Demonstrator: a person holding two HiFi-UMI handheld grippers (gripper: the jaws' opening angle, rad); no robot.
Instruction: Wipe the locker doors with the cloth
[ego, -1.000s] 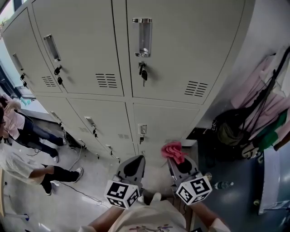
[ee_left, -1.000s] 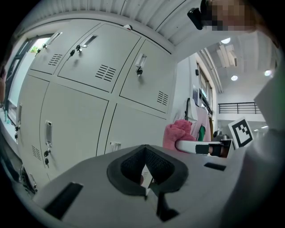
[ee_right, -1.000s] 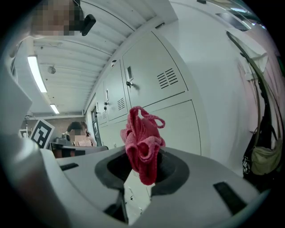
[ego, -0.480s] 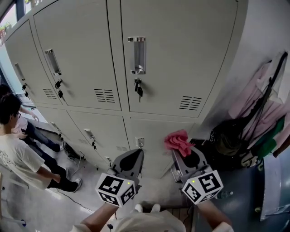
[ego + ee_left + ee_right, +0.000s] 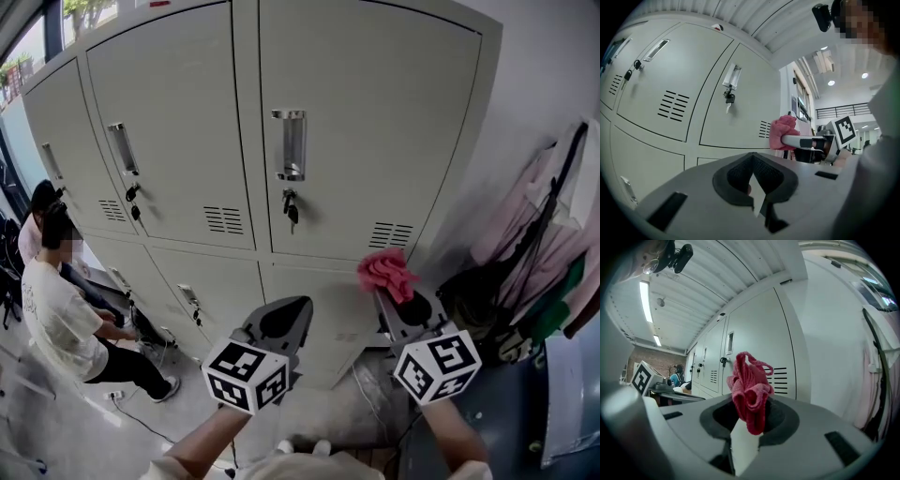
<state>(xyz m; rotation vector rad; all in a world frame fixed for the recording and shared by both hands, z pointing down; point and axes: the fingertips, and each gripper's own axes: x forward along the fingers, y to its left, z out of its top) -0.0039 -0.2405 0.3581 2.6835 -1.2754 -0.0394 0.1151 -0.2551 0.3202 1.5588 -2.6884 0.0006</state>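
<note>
A bank of grey locker doors (image 5: 366,122) fills the upper head view, each with a metal handle (image 5: 292,143) and a key below it. My right gripper (image 5: 394,281) is shut on a bunched pink cloth (image 5: 385,273), which sticks up from its jaws (image 5: 749,392) just short of the right-hand door's lower vent. The cloth also shows in the left gripper view (image 5: 784,132). My left gripper (image 5: 291,314) is shut with nothing in it, held lower and to the left, in front of the lower row of doors.
Bags and pink and green clothes (image 5: 544,244) hang at the right, beside the lockers' side wall. A person (image 5: 56,309) in a white shirt crouches at the left by the lower lockers. Cables lie on the floor (image 5: 122,403).
Both grippers have risen towards the upper doors, the cloth now near the right door's vent. My view has tilted up. The person at the left has shifted closer to the lockers.
</note>
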